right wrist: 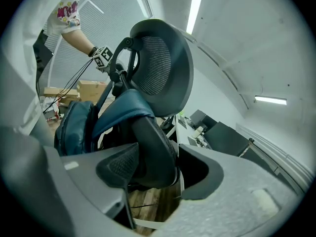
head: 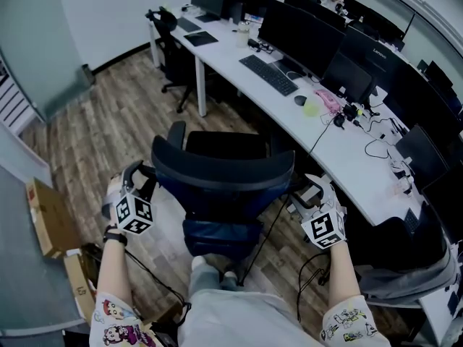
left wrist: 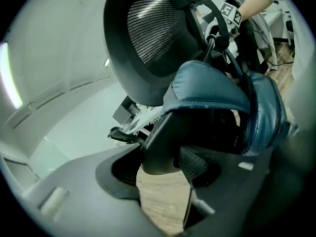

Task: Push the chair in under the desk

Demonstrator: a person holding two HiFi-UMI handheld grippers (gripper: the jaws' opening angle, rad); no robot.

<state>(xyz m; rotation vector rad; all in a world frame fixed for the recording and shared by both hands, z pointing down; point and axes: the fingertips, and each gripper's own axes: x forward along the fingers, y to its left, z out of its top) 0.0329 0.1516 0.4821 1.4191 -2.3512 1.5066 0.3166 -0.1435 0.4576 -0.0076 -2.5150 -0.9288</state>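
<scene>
left claw [left wrist: 164, 168], right claw [right wrist: 158, 170] both wide, clamped on chair [head: 221, 169] back edges

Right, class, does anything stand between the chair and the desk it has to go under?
Nothing visible does. The chair faces the desk with no object between them, though the space under the desktop is dark and hidden. The left claw and right claw each clasp one side of the chair.

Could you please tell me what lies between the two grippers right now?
The chair's backrest spans the gap between the left gripper and the right gripper, as the head view shows.
</scene>
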